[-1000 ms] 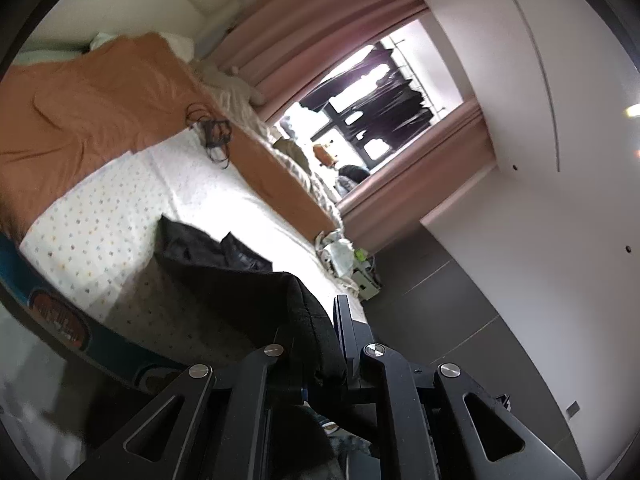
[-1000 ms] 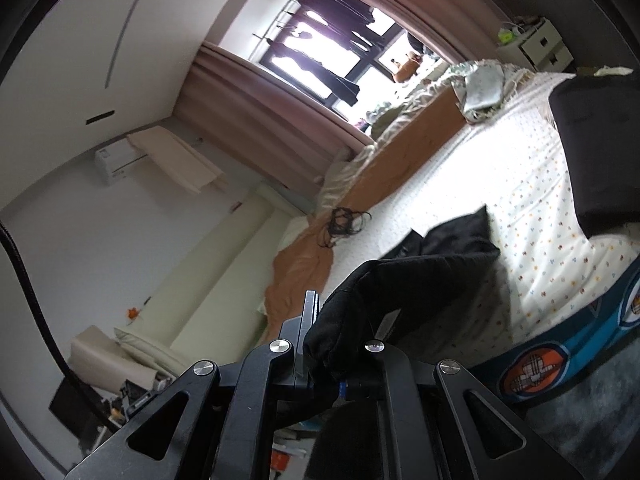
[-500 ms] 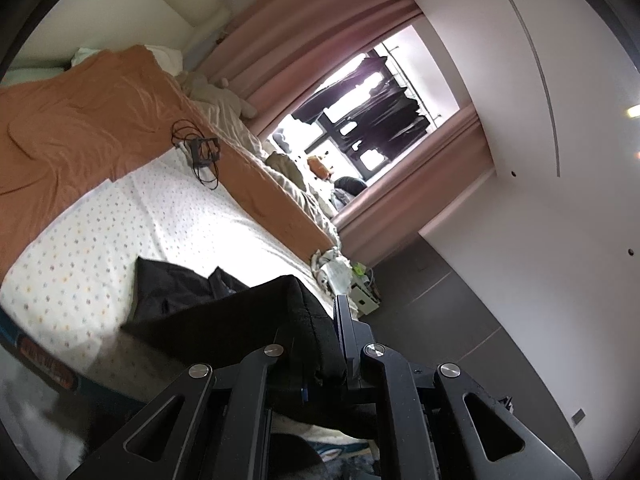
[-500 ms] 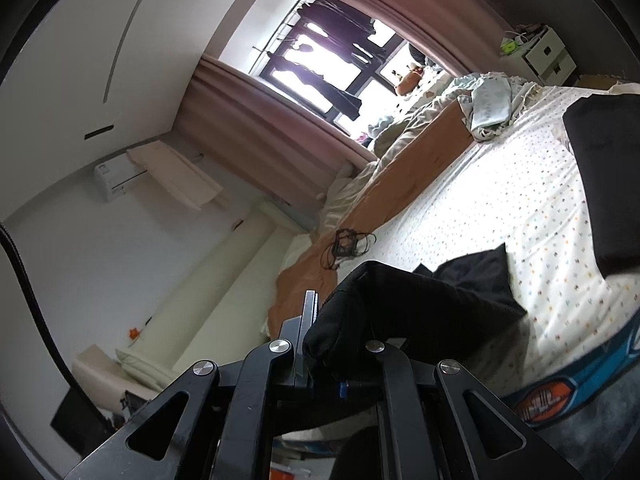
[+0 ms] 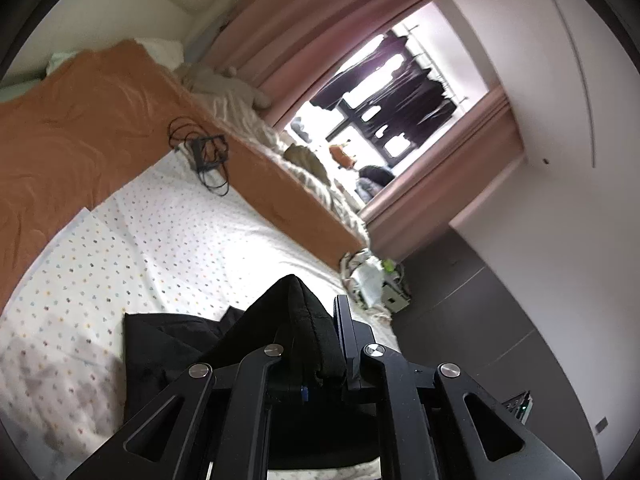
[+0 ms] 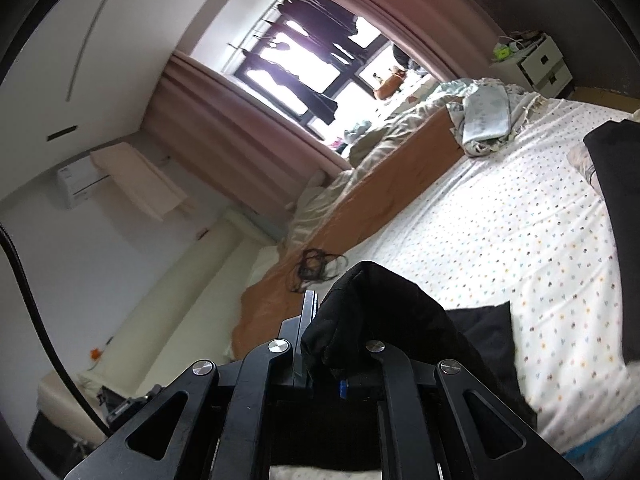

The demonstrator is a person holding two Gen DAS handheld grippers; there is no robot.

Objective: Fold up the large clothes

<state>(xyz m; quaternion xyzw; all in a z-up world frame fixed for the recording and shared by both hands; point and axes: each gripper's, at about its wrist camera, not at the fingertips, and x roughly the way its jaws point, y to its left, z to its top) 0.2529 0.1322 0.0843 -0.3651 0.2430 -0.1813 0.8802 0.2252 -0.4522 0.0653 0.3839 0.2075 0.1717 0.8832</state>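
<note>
A black garment (image 5: 168, 344) lies partly on the white dotted bed sheet (image 5: 160, 240), its near edge lifted. My left gripper (image 5: 320, 320) is shut on a bunched fold of that black cloth, which stands up between the fingers. In the right wrist view my right gripper (image 6: 320, 316) is shut on another bunched part of the black garment (image 6: 480, 332), and the cloth drapes over the right finger. The rest of the garment trails onto the sheet (image 6: 500, 240) behind both grippers.
An orange blanket (image 5: 80, 132) covers the far side of the bed, with a tangle of black cable (image 5: 204, 152) on it. A second dark folded cloth (image 6: 616, 208) lies at the right edge. Crumpled pale bedding (image 6: 484, 116), a white drawer unit (image 6: 544, 64) and pink curtains (image 5: 304, 36) stand beyond.
Both grippers have travelled forward over the bed, still holding the black cloth. The blue mattress edge has dropped out of the left view and the garment's trailing part lies closer beneath them.
</note>
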